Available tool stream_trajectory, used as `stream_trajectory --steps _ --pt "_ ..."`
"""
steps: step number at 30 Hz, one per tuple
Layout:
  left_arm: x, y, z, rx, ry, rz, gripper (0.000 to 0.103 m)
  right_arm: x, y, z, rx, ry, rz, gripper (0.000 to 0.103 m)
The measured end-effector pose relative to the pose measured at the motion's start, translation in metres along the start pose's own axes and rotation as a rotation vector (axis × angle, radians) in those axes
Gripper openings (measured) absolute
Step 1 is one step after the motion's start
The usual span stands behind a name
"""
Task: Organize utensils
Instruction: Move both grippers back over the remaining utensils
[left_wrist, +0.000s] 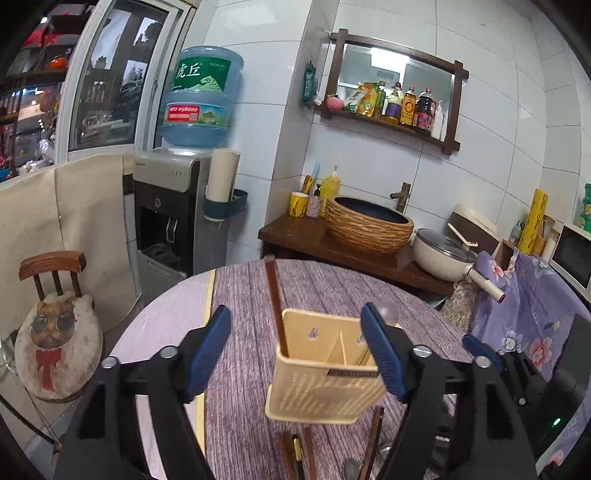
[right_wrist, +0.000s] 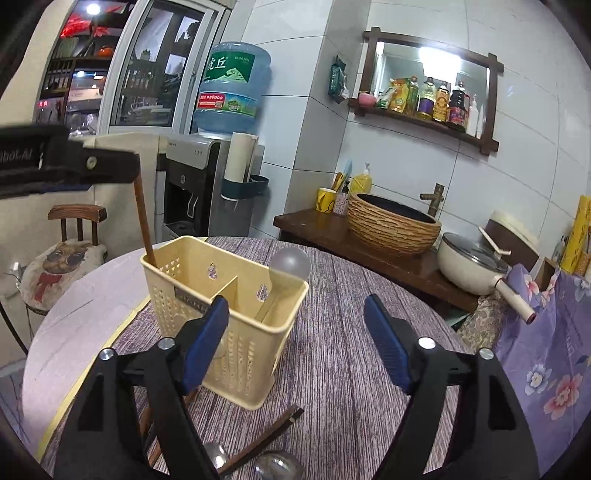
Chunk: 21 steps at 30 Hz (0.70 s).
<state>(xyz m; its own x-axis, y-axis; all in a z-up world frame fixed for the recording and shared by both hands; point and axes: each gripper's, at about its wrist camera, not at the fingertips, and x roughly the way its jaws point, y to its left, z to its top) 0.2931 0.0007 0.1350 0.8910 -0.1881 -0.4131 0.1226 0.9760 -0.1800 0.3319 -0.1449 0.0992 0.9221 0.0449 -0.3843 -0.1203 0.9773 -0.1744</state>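
Observation:
A cream perforated utensil holder (left_wrist: 325, 373) (right_wrist: 225, 295) stands on the round table. A brown chopstick (left_wrist: 275, 302) (right_wrist: 142, 218) leans upright in its left compartment. A spoon (right_wrist: 290, 264) stands in the right one, bowl up. My left gripper (left_wrist: 295, 350) is open, and the chopstick and holder lie between its blue pads with no contact. In the right wrist view the left gripper (right_wrist: 125, 166) hangs by the chopstick's top. My right gripper (right_wrist: 297, 349) is open with nothing held, just right of the holder. Loose chopsticks (right_wrist: 266, 439) and spoons (right_wrist: 277, 469) lie in front.
The table wears a purple wood-grain cloth (right_wrist: 351, 314). Behind it is a dark counter with a woven basin (right_wrist: 391, 225) and a cream pan (right_wrist: 472, 266). A flowered cloth (right_wrist: 546, 354) is at the right, a water dispenser (left_wrist: 173, 206) and a cat-cushion chair (left_wrist: 59, 332) at the left.

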Motion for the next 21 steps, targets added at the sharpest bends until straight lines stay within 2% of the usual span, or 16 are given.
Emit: stream_trajectory --steps 2,4,8,12,17,21 --pt "-0.004 0.006 -0.009 -0.031 0.021 -0.005 0.084 -0.011 -0.006 -0.007 0.029 0.012 0.004 0.081" --pt "-0.007 0.012 -0.019 -0.054 0.044 -0.015 0.086 -0.019 -0.01 -0.014 0.039 0.025 0.011 0.081" --pt "-0.013 0.021 -0.044 -0.06 0.079 0.017 0.087 -0.027 -0.018 -0.034 0.056 0.1 0.011 0.081" --pt "-0.014 0.024 -0.07 -0.021 0.119 0.053 0.086 -0.028 -0.028 -0.056 0.101 0.178 0.03 0.081" --pt "-0.005 0.033 -0.103 -0.029 0.212 0.044 0.073 -0.019 -0.034 -0.089 0.167 0.296 0.075 0.079" --pt "0.005 0.036 -0.126 -0.031 0.288 0.033 0.061 -0.006 -0.033 -0.109 0.202 0.385 0.095 0.065"
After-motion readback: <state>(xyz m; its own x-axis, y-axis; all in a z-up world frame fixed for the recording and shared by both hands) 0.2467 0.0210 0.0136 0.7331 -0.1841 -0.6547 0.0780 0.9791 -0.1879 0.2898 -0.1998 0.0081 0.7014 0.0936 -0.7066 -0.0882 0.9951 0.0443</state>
